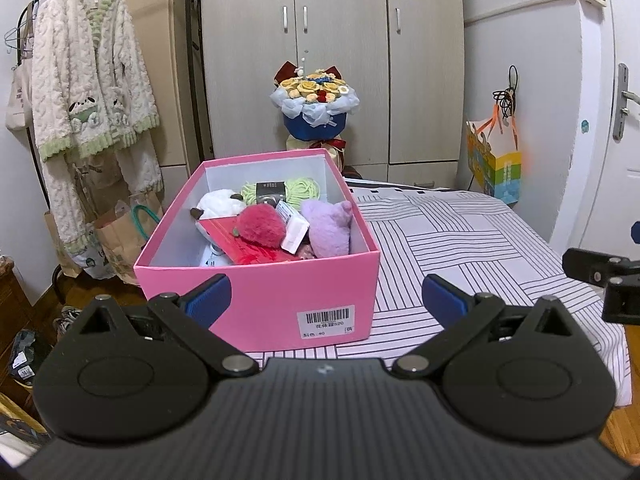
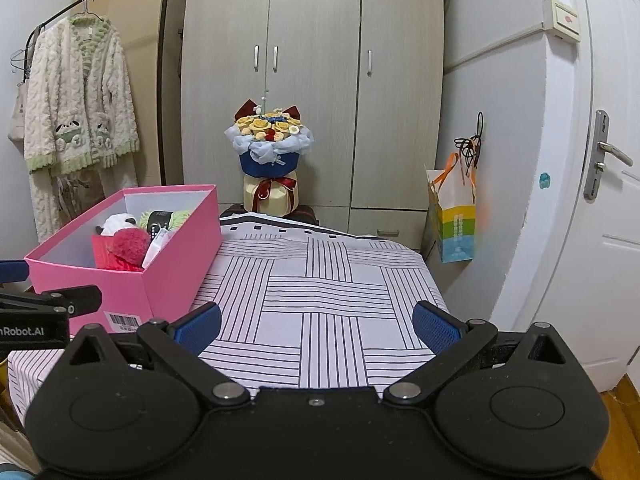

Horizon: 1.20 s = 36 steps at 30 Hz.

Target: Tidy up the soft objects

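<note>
1. Sitting on the striped bed sheet (image 2: 320,280) — pink box (image 1: 280,304) holding red plush (image 1: 260,226) beside purple plush (image 1: 328,228).
2. Spread wide, gripping nothing — left gripper (image 1: 326,300), right gripper (image 2: 316,326).

Before my jaws, a flower bouquet (image 2: 269,148) stands against the wardrobe (image 2: 312,80); left of the wardrobe hangs a fleecy robe (image 2: 76,120), right of it a colourful paper bag (image 2: 454,216).

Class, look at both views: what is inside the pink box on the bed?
The pink box holds a red fluffy plush, a purple plush, a white plush, green yarn and a red packet. Whatever lies beneath these is covered.
</note>
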Each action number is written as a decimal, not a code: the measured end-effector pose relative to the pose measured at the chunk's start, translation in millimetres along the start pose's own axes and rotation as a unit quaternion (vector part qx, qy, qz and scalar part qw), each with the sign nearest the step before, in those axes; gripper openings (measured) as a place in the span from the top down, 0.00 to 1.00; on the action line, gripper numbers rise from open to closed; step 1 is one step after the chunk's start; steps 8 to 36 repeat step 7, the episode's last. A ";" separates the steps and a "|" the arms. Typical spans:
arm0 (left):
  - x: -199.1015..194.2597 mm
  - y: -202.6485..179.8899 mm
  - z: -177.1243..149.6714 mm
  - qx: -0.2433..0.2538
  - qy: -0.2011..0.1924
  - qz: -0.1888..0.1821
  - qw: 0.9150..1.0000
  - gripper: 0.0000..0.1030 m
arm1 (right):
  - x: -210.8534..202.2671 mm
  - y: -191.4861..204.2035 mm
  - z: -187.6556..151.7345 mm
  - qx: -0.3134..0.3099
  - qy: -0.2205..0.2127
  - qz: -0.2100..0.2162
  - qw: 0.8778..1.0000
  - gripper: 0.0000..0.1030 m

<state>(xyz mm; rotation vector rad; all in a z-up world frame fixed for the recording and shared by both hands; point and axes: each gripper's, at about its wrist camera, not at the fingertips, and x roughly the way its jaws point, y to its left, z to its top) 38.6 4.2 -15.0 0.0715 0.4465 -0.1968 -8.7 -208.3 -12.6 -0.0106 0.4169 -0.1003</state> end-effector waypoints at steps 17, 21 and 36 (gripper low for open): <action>-0.5 -0.4 -0.4 -0.001 0.002 0.000 1.000 0.00 | 3.0 -1.7 0.4 0.000 0.004 -0.004 1.000 0.00; -0.5 -0.4 -0.4 -0.001 0.002 0.000 1.000 0.00 | 3.0 -1.7 0.4 0.000 0.004 -0.004 1.000 0.00; -0.5 -0.4 -0.4 -0.001 0.002 0.000 1.000 0.00 | 3.0 -1.7 0.4 0.000 0.004 -0.004 1.000 0.00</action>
